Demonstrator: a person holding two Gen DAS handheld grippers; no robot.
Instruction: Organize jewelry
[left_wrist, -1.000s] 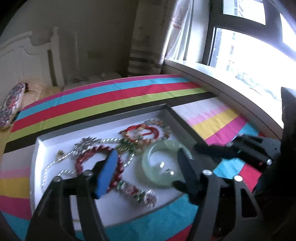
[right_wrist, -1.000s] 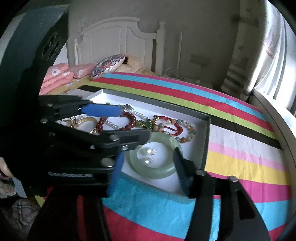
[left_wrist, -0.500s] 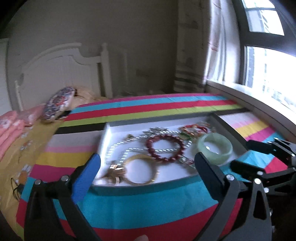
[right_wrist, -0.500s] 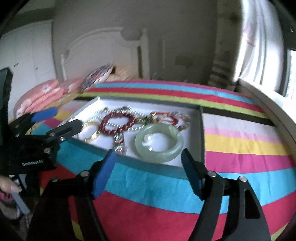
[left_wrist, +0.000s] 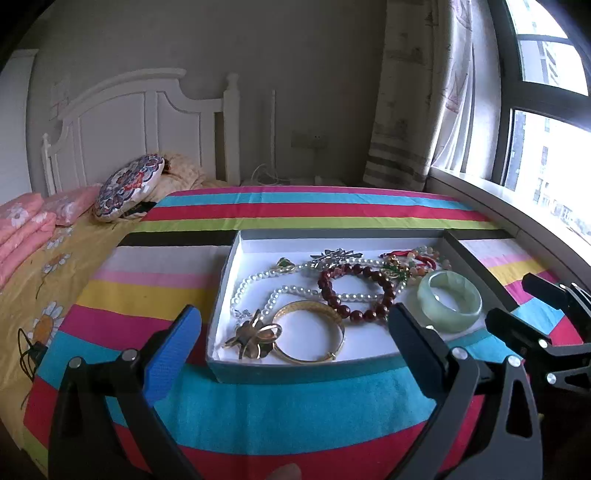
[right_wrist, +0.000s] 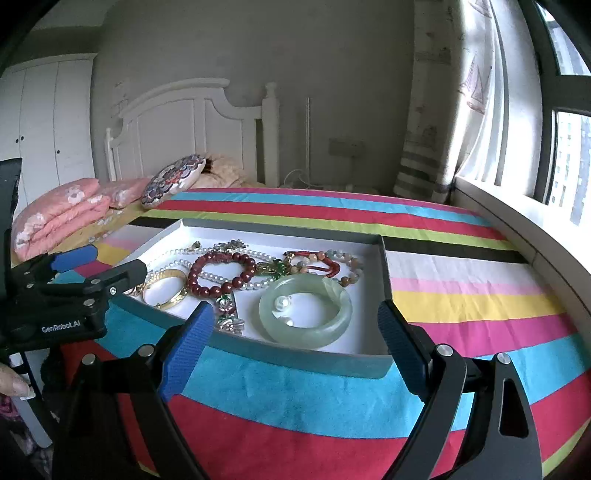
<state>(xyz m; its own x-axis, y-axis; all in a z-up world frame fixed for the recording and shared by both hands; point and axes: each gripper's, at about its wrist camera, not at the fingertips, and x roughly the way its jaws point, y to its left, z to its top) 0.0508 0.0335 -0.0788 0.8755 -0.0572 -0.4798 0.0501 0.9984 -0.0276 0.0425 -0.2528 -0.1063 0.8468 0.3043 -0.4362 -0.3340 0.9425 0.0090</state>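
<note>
Jewelry sits in a shallow white-lined grey cardboard box on the striped multicolour bedspread.

Change vs a second ago: both tools were right over the box, fingers down among the pieces; now we're pulled back to the near edge, whole box in view. Nothing came out with us. We read this as a reset between picks, not progress: pieces still lie heaped together.

Tool state: left tool spread wide, empty. Right tool also spread wide, empty, pointing at the pale green jade bangle.

Count, as far as we can see:
- 1 jade bangle, near right corner
- 1 gold metal bangle, near left
- 1 dark red bead bracelet, centre
- 1 white pearl necklace, running under the red beads
- 1 gold flower brooch, touching the gold bangle
- 1 silver brooch at the back
- red cord and mixed-bead bracelets at back right, tangled; number unclear
- small pearl pieces inside the jade bangle, number unclear
</note>
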